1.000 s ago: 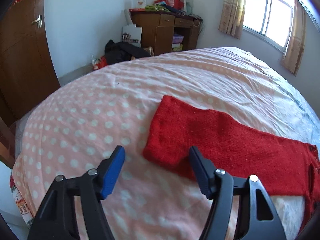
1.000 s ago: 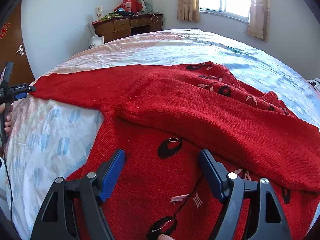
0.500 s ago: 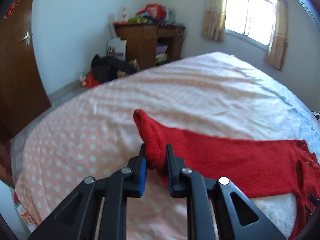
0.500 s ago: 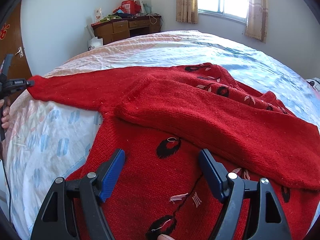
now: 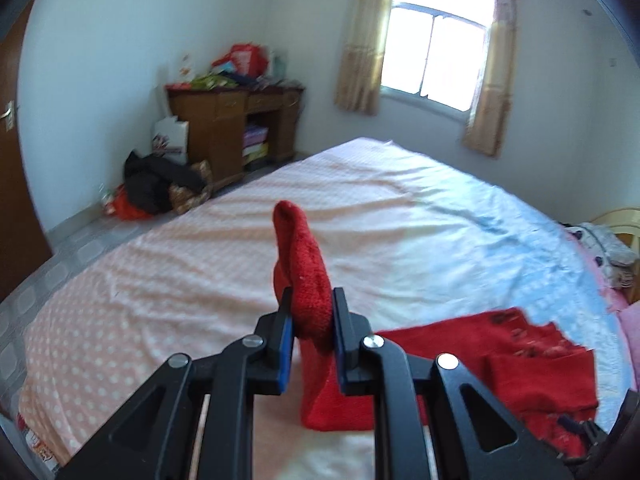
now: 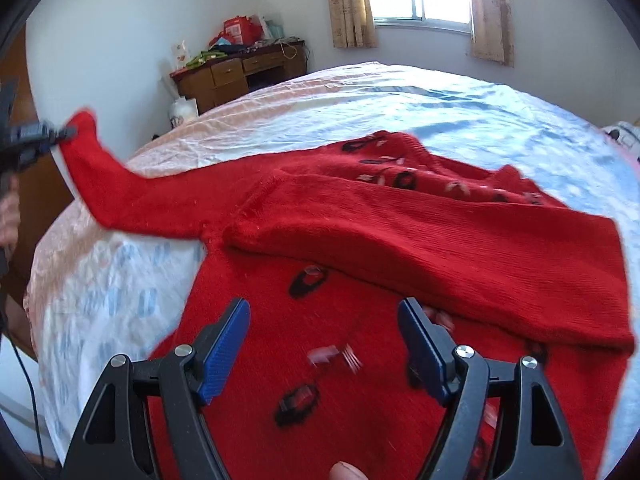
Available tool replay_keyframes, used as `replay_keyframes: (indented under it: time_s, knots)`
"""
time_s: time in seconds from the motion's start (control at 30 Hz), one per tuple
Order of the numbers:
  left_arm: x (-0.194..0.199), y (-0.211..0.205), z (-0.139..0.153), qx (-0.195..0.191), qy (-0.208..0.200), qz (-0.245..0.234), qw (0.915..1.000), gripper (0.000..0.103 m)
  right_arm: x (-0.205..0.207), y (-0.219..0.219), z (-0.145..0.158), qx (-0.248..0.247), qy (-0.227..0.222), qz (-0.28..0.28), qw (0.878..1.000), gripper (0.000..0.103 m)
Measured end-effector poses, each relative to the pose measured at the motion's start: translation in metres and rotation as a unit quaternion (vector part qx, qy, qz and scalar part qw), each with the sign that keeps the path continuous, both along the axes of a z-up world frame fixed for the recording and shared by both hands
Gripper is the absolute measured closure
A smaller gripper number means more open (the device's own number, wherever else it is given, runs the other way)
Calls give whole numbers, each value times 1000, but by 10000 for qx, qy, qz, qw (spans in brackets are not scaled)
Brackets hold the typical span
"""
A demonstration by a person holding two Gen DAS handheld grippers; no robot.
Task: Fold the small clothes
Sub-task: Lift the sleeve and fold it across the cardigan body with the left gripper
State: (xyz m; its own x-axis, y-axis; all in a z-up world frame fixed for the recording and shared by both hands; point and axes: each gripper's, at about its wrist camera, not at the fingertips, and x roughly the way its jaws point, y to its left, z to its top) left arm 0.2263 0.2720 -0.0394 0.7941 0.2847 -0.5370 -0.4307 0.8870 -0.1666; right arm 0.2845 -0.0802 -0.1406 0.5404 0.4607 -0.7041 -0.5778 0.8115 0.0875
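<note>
Red knitted sweater (image 6: 360,280) with dark flower motifs lies spread on the bed (image 6: 460,104), one sleeve (image 6: 440,240) folded across its body and the other sleeve (image 5: 306,280) lifted off the bedding at the bed's left side. The left claw (image 5: 311,320) is pinching the cuff end of that raised sleeve, which stands up between the blue pads (image 5: 285,340) while the rest slopes down to the sweater. The right claw (image 6: 324,344) is spread wide above the sweater's lower body, with nothing between its blue fingers (image 6: 224,344); a fingertip (image 6: 346,472) shows at the bottom edge of that view. The bed carries a sheet that is peach with white dots (image 5: 120,320) near the foot and pale blue and white (image 5: 500,232) toward the window side, lightly creased. Against the white wall stands a brown wooden desk (image 5: 236,120) piled with clutter, a white paper bag (image 5: 170,140) and a heap of dark clothes (image 5: 160,184) on the tiled floor beside it. A bright window (image 5: 434,60) with beige curtains (image 5: 360,40) lights the room, and a brown door (image 5: 12,160) is at the far left.
</note>
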Motion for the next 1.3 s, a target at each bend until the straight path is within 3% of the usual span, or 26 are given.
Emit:
replay_keyframes:
  time_s: [0.2,0.6,1.03,1.3]
  knots:
    - [21,-46,36,-31,-358,-596,9976,85,-26,-37,20,-321,-172,68,9993,26]
    - [64,-120,46,-464,-511,-1188,9905,85,-65,-116,21,68,124,-520,9985,26]
    - [98,-202,60,-679,-593,-1775,9800,85,-89,-147,9,424,108,-678,9967,26]
    - [123,-276,50,-820,-596,-2099,9725,85,-89,-144,-6,577,302,-666,9957,26]
